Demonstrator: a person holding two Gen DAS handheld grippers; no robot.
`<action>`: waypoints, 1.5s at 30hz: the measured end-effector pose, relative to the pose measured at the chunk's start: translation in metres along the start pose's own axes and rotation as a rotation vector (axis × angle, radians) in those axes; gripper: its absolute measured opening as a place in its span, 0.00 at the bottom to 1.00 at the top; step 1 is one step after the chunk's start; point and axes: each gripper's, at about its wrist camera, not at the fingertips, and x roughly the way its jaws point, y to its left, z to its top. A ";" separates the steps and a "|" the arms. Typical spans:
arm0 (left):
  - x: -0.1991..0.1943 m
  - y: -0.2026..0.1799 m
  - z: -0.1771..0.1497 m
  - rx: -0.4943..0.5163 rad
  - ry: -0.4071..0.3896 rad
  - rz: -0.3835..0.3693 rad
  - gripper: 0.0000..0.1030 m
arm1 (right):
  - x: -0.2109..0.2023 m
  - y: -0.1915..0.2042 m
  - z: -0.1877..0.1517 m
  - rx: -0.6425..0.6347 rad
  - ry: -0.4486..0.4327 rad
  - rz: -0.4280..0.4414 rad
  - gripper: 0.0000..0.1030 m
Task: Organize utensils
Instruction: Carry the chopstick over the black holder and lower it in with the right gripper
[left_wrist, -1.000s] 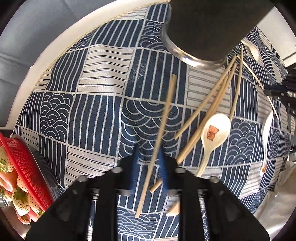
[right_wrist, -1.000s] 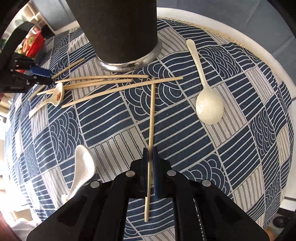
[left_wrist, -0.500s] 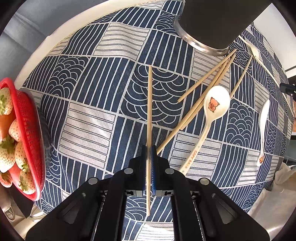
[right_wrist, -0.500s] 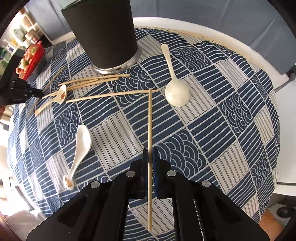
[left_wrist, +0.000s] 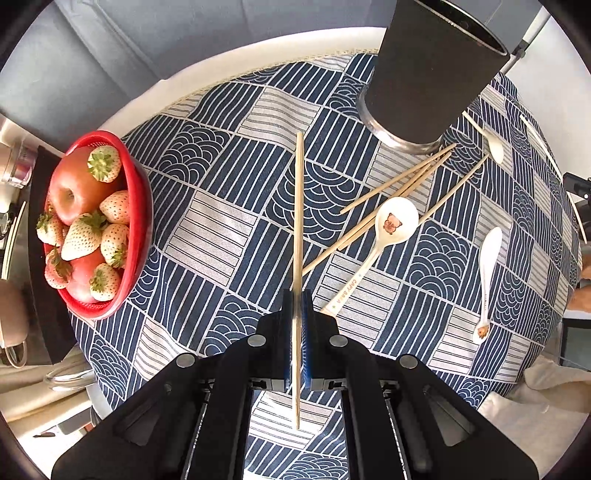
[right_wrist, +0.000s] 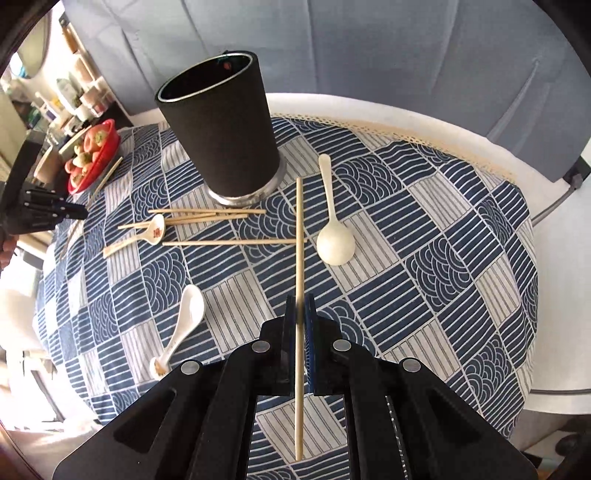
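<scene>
In the left wrist view, the tall black cylindrical holder with a metal base (left_wrist: 424, 77) is running off the top edge, so its inside is staying unseen. In the right wrist view, the small items on the pale shelves (right_wrist: 74, 99) are blurring beyond telling, and the other black gripper (right_wrist: 44, 210) is getting cut by the left edge.

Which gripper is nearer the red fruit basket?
Left. The left gripper hangs over the cloth just beside the red fruit basket; the right gripper is far across the table, by the plain white spoon.
</scene>
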 end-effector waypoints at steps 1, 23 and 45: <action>-0.007 -0.003 -0.002 -0.003 -0.008 0.006 0.05 | -0.004 -0.001 0.002 -0.002 -0.014 0.006 0.04; -0.071 -0.062 0.035 -0.084 -0.222 0.090 0.05 | -0.085 -0.021 0.034 -0.098 -0.283 0.082 0.04; -0.113 -0.117 0.119 -0.044 -0.425 0.026 0.05 | -0.102 -0.013 0.111 -0.115 -0.412 0.192 0.04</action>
